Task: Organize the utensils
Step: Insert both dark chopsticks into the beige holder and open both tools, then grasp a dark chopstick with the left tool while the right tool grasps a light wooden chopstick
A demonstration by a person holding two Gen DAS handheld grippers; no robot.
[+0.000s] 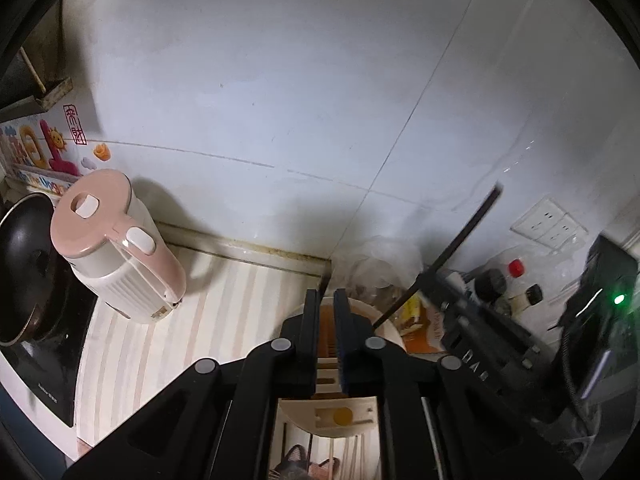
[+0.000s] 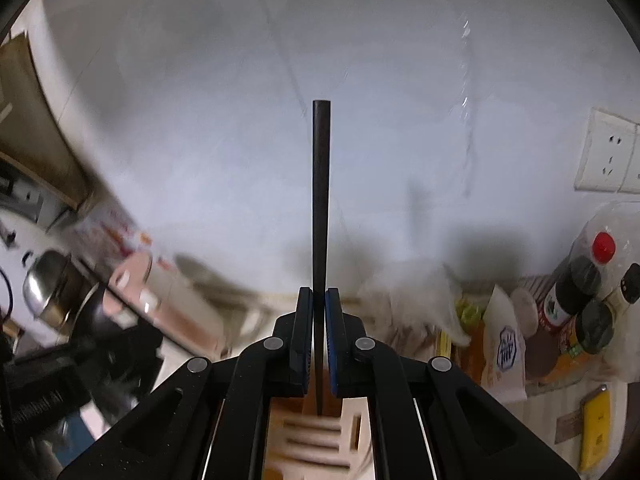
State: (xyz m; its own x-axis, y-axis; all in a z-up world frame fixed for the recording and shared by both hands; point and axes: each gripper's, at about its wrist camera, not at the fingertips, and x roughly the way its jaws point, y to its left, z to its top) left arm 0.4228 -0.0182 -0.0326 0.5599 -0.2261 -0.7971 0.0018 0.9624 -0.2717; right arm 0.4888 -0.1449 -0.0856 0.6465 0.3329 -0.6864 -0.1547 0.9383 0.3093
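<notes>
In the left wrist view the left gripper (image 1: 328, 300) hangs just above the cream utensil holder (image 1: 360, 416), its jaws nearly together with only a thin slit between them and nothing visibly pinched there; the slotted top of the holder shows through the gap. To the holder's left stands a pink electric kettle (image 1: 116, 248), and beyond the kettle a dark pan (image 1: 28, 268). To the holder's right the other gripper comes in at a slant, with a dark chopstick (image 1: 440, 260) rising from near the holder's rim toward the wall, while bottles and packets crowd the counter further right of the holder. In the right wrist view the right gripper (image 2: 318, 300) is clamped on that chopstick, which stands upright between the pads, its blunt end high against the white wall and its lower end reaching down to the holder's orange slot directly beneath. The picture is smeared at both sides. The likely trouble: the tip may catch on a divider beside the slot, so the stick skids or pivots in the pads; the two grippers are also close over the holder and may knock together or tip it
</notes>
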